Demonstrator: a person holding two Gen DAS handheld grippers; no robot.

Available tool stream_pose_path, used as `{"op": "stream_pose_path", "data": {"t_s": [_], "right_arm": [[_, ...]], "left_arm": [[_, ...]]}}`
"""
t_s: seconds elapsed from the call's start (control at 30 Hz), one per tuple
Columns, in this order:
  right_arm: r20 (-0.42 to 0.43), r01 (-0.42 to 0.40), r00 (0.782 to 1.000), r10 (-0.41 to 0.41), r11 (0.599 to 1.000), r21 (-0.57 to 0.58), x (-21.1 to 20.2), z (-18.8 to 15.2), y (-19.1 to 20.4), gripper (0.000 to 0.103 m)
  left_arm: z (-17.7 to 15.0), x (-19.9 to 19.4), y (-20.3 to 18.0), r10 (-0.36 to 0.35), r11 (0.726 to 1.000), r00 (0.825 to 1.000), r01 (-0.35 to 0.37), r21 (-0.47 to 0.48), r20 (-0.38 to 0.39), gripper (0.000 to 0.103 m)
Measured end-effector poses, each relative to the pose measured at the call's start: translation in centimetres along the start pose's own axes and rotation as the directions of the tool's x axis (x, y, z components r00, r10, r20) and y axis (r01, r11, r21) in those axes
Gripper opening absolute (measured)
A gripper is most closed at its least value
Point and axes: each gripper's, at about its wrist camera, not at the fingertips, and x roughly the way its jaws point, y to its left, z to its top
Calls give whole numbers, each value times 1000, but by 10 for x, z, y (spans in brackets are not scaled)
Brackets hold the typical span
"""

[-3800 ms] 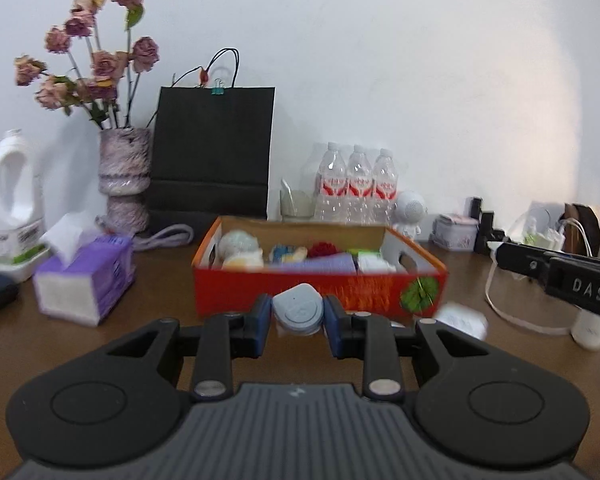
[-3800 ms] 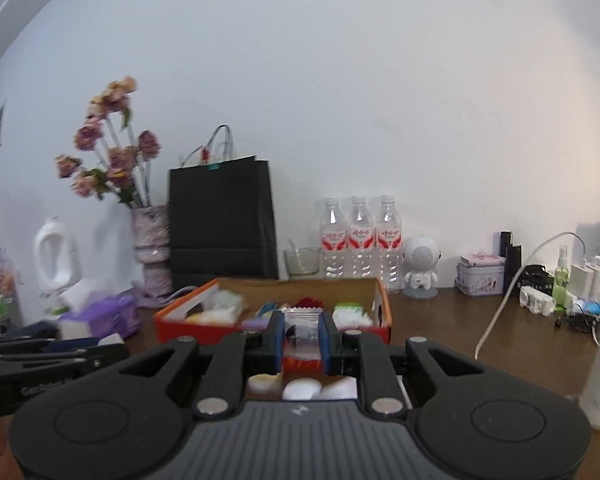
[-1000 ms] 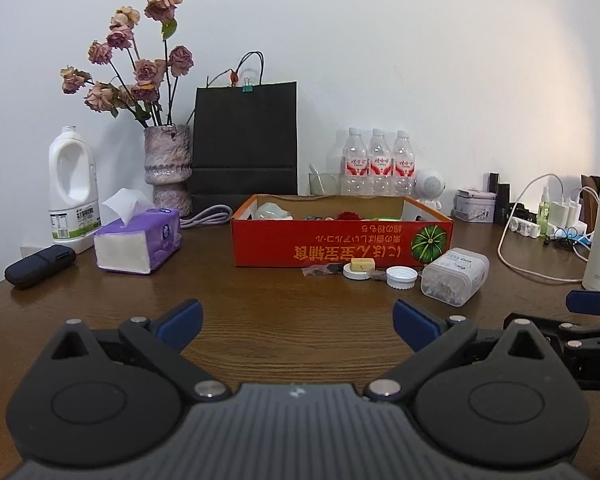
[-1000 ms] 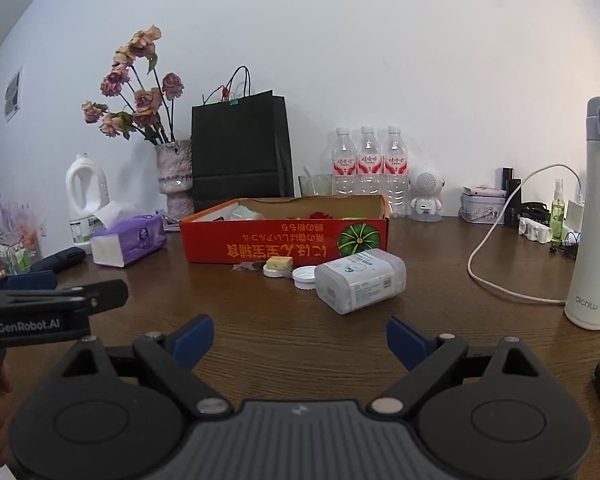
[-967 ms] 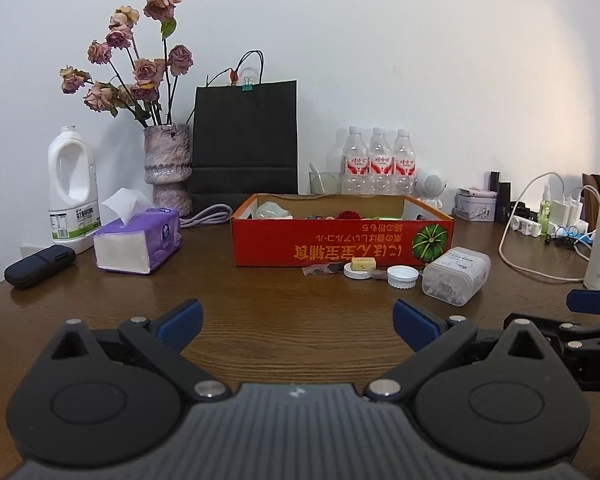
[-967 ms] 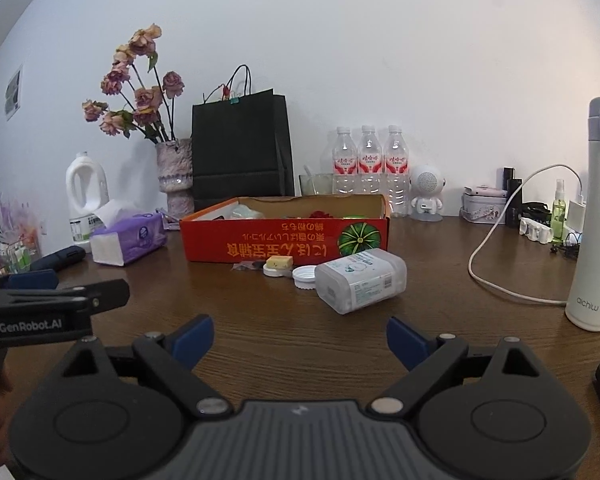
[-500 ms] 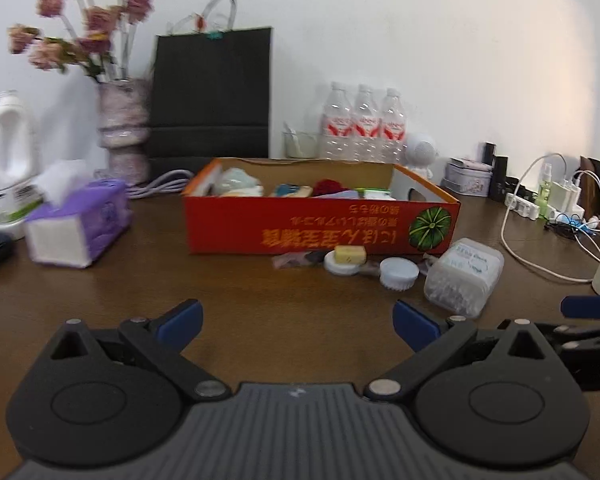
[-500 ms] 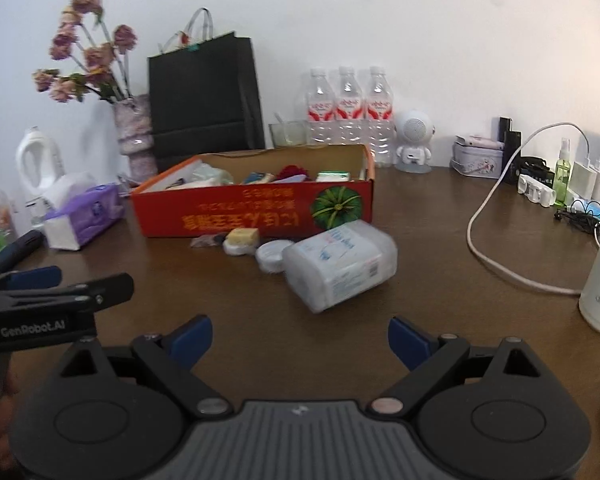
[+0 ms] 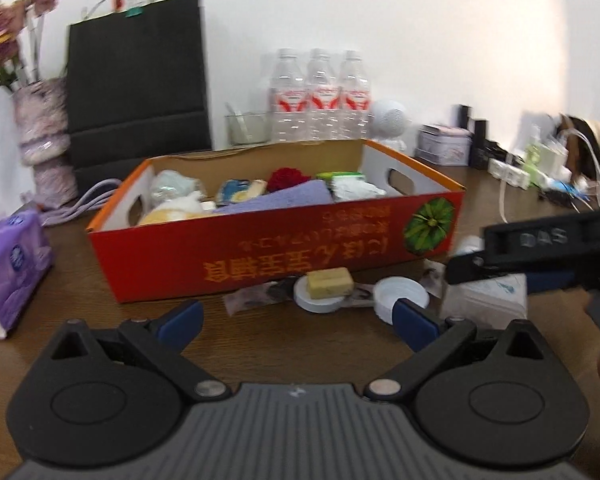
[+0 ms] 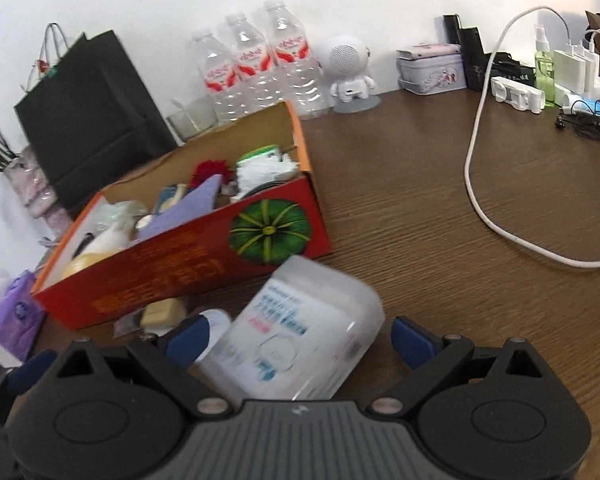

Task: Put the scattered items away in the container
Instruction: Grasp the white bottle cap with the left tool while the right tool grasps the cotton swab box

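Translucent white plastic box (image 10: 300, 336) between wide-open right tongs (image 10: 300, 336), seemingly untouched, left tongs (image 9: 298, 320) open, empty

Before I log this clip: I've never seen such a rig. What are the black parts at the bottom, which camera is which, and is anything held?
No robot here: a person carries a two-finger gripper in each hand, with a fisheye camera on each looking along its fingers. The black parts with blue tips are those grippers.

In the left view, the left gripper stands open over the table, holding nothing. Ahead lie a cap, a small lid bearing a tan block, and the red box, already part filled.

In the right view, the right gripper is open, with the clear plastic tub between its fingers; the pads do not yet press on it. So nothing is held. The same gripper shows at the right edge of the left view.
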Motion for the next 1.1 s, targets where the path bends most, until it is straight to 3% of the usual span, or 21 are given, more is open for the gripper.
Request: {"op": "stream_pose_path", "data": {"t_s": [0.07,0.17,0.23,0.47,0.57,0.6,0.63,0.77,0.93,1.1], "right_arm": [[12,10,1000,-9,996,-91,-3,1,0,92],[51,127,991,-120,976,-179,-16,6,-6,84],[45,100,995,-94,981,-164,-21,12,-20,80],[34,7,999,-4,996,-91,-22,12,-42,87],[48,-13,999,16,997,-78,-22,8,-43,87],[48,-22,999,26,997,-75,-22,7,-44,87],[42,-33,998,37,997,-75,-21,5,-45,87],[12,-72,997,74,990,-119,-20,-1,-39,78],[-63,-147,989,134,948,-284,-25,-21,-16,72],[-117,-220,975,188,881,-419,-41,-52,21,72]], "left_arm": [[0,3,-7,-29,999,1000,29,45,2,100],[1,10,-16,-75,995,997,76,63,-29,84],[4,18,-23,-107,993,993,110,51,-56,75],[14,48,-51,-125,992,983,125,-9,-135,76],[16,57,-56,-91,995,984,85,-45,-151,57],[17,58,-57,-86,996,985,80,-48,-147,44],[18,58,-58,-87,996,985,80,-50,-148,41],[14,50,-57,-73,996,985,62,-69,-159,41],[-3,8,-40,-74,991,983,53,-124,-169,41],[-25,-49,-12,42,990,986,-64,-130,-162,41]]}}
